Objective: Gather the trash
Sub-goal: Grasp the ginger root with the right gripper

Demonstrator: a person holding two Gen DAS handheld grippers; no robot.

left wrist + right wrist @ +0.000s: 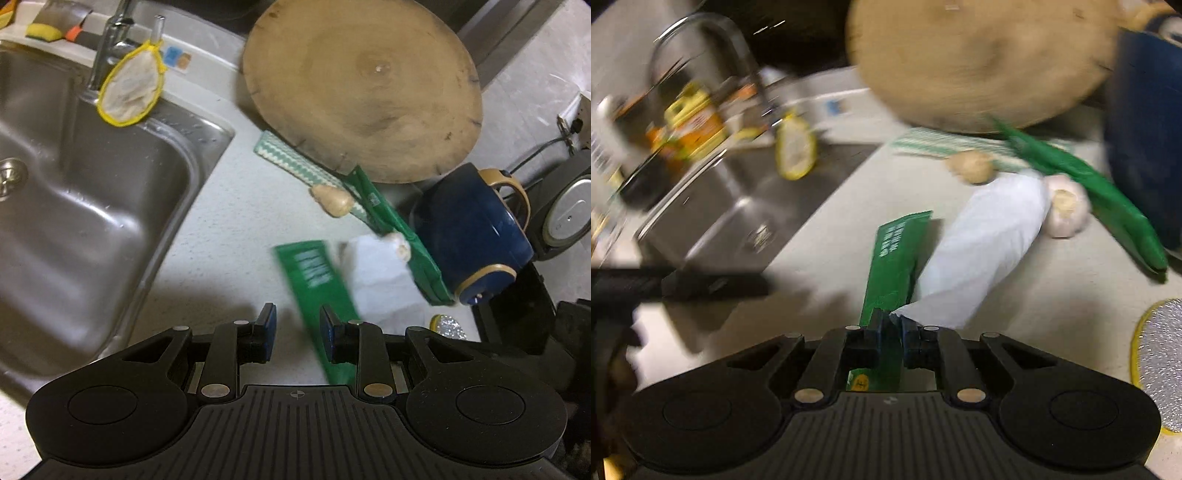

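Observation:
A flat green wrapper sticks forward from my right gripper, which is shut on its near end together with a corner of a white tissue. In the left wrist view the same green wrapper hangs blurred just right of centre, crossing my left gripper's right finger. My left gripper is open and holds nothing. The white tissue lies behind the wrapper on the counter. A second green wrapper lies further back beside a garlic bulb.
A steel sink fills the left. A round wooden board leans at the back. A dark blue mug lies on its side at the right. A ginger piece rests on a striped cloth. A scouring pad lies right.

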